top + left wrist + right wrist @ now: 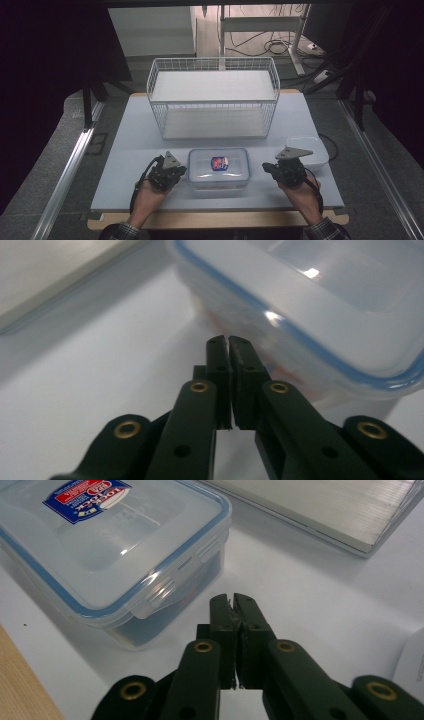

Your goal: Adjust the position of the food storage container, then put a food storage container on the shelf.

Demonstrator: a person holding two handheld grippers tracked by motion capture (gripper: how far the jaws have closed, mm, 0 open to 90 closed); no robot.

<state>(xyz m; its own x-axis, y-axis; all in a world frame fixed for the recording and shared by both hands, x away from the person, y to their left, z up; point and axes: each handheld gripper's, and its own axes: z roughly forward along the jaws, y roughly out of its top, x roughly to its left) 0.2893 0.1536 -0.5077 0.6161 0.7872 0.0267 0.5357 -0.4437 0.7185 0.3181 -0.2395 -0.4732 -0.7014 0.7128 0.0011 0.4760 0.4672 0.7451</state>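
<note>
Clear rectangular plastic food container with blue-sealed snap lid [115, 555]: its lid bears a blue, red and white sticker [87, 493]. The red band's white brand lettering appears to read "LOCK&LOCK", seen upside down; the smaller print is too blurred to read.

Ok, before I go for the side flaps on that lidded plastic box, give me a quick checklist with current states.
1. Left gripper jaws shut, nothing between them: ok.
2. Right gripper jaws shut, nothing between them: ok.
3. Box sits flat between the two grippers: ok.
4. Lid seated, near flap looks down: ok.
5. Left gripper's tips touching the box side: cannot tell.
6. White tub clear of the right gripper: cannot tell.
</note>
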